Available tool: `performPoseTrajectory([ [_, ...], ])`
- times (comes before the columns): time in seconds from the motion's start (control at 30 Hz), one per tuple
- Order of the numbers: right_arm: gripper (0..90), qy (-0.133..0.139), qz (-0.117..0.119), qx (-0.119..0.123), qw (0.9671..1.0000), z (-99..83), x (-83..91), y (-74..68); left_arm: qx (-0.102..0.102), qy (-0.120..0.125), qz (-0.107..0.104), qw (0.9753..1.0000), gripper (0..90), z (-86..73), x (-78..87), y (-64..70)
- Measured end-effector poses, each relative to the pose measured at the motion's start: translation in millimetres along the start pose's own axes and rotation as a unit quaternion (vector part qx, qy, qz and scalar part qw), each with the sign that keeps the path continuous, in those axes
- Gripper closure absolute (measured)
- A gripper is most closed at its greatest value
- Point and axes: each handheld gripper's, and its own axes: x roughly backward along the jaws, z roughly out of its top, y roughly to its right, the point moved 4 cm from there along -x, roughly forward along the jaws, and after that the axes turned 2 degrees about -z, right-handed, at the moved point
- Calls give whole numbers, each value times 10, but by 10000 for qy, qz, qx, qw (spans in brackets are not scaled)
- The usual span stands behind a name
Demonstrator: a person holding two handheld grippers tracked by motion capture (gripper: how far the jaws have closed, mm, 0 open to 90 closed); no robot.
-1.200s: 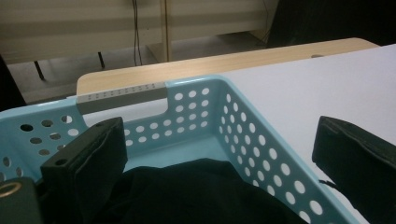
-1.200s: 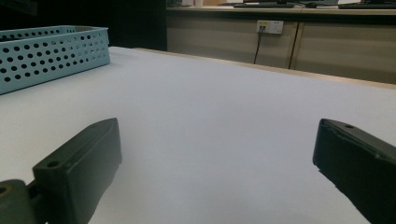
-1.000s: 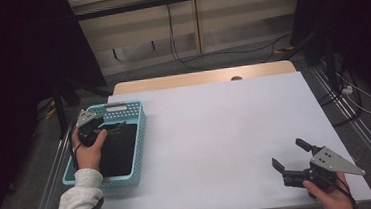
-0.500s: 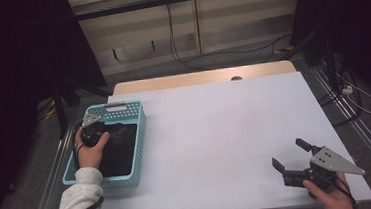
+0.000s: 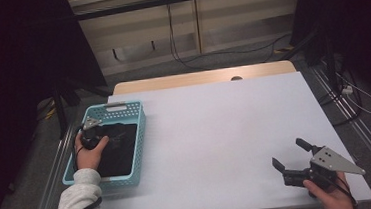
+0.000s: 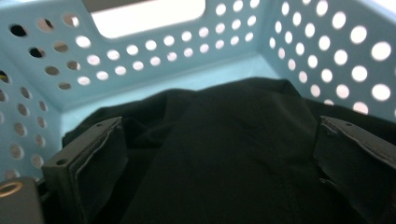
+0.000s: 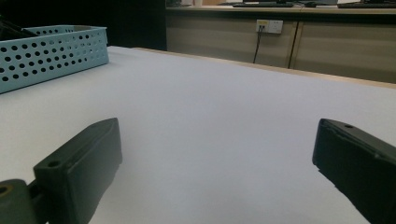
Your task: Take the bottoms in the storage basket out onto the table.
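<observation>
A light blue perforated basket (image 5: 133, 119) stands at the table's left edge with a black cloth (image 5: 122, 149) folded inside it. My left gripper (image 5: 104, 136) is down in the basket, held by a hand in a grey sleeve. In the left gripper view its jaws stand wide apart, open (image 6: 219, 158), low over the black cloth (image 6: 233, 140), with the basket wall (image 6: 154, 56) just beyond. My right gripper (image 5: 288, 152) rests near the table's front right corner, open (image 7: 215, 158), with bare white tabletop between its jaws.
The white table top (image 5: 225, 126) stretches between basket and right gripper. The basket (image 7: 51, 51) shows at upper left of the right gripper view. A wooden strip (image 5: 201, 77) edges the table's far side, with cables (image 5: 250, 54) on the floor behind.
My left gripper has sunk a little lower and nearer into the basket, onto the black cloth. The right gripper has not moved.
</observation>
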Motion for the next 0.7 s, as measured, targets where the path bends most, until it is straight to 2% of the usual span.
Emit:
performPoseTrajectory([
  [0.17,9,1,26,25,10000,2,0,-5,-94,-250,-35,9996,34,-37,-26,-1],
  [0.4,8,10,-4,5,10000,1,3,6,65,-457,-9,9989,34,-90,-56,-23],
  [0.43,8,10,-2,4,10000,0,2,6,7,-510,29,9987,34,-96,-58,-36],
  [0.5,8,2,-1,10,10000,1,0,2,134,-567,25,9983,30,-118,-73,-38],
  [0.57,8,3,17,15,10000,2,0,-4,151,-649,82,9977,23,-140,-84,-54],
  [0.7,8,7,20,25,10000,3,1,-5,429,-759,66,9962,9,-181,-105,-64],
])
